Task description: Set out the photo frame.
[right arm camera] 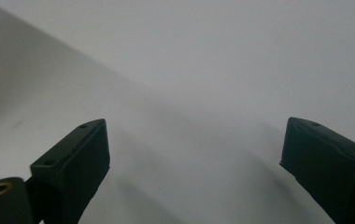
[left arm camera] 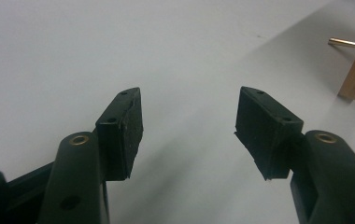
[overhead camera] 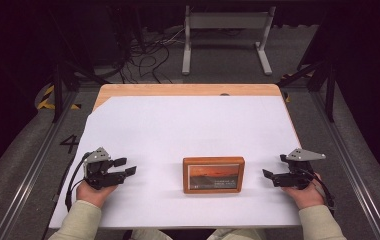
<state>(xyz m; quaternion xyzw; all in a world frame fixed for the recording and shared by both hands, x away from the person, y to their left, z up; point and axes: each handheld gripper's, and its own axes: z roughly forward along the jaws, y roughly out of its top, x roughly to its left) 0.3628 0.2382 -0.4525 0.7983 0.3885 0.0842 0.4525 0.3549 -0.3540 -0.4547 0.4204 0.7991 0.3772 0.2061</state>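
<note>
Grippers: left (overhead camera: pixel 126 166), right (overhead camera: pixel 274 167) wide, empty | Object: wooden-framed sunset picture (overhead camera: pixel 213 174) flat on white surface (overhead camera: pixel 188 125) | Advice: approach opposite edges level, close evenly.

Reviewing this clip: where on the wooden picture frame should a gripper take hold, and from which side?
The picture frame lies flat on the white sheet, so its face offers no grip. Probably best to pinch a short side edge: the right gripper, jaws open and pointing at the frame's right edge, could come in level from there, with the left gripper steadying the opposite edge.
</note>
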